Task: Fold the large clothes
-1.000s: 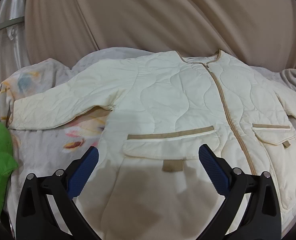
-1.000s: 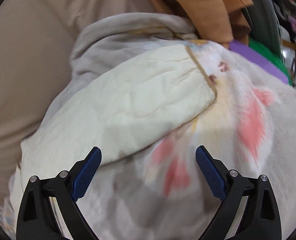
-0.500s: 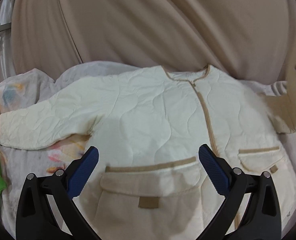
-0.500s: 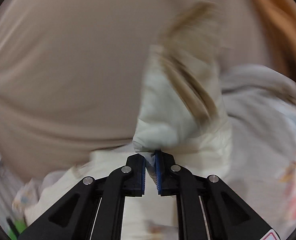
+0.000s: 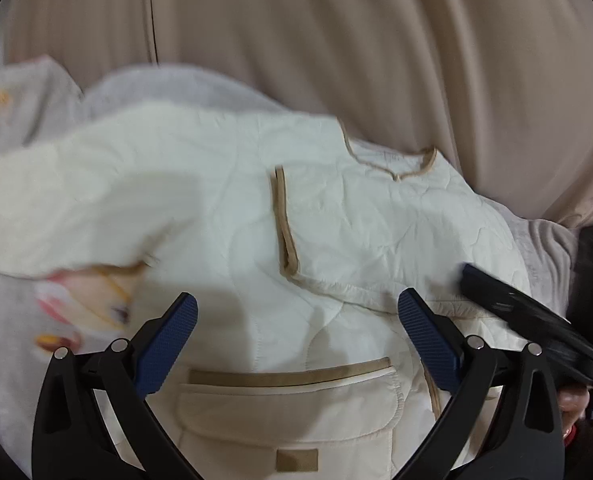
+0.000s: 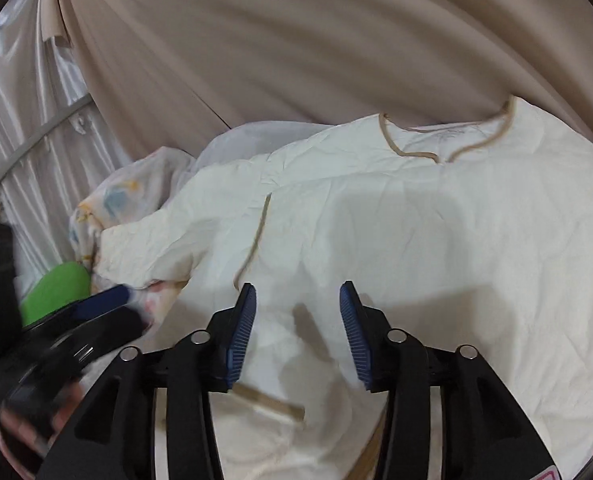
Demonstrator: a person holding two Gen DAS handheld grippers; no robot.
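Right sleeve folded over jacket; right tool reopening (nothing gripped).

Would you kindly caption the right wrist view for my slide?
Open right gripper, its jaws just opening, above a cream quilted jacket with one sleeve folded across its front.

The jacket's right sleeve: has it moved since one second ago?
Yes. The sleeve now lies folded across the jacket chest, its cuff past the neckline; earlier it stretched sideways. The right gripper has just opened, with nothing between its jaws.
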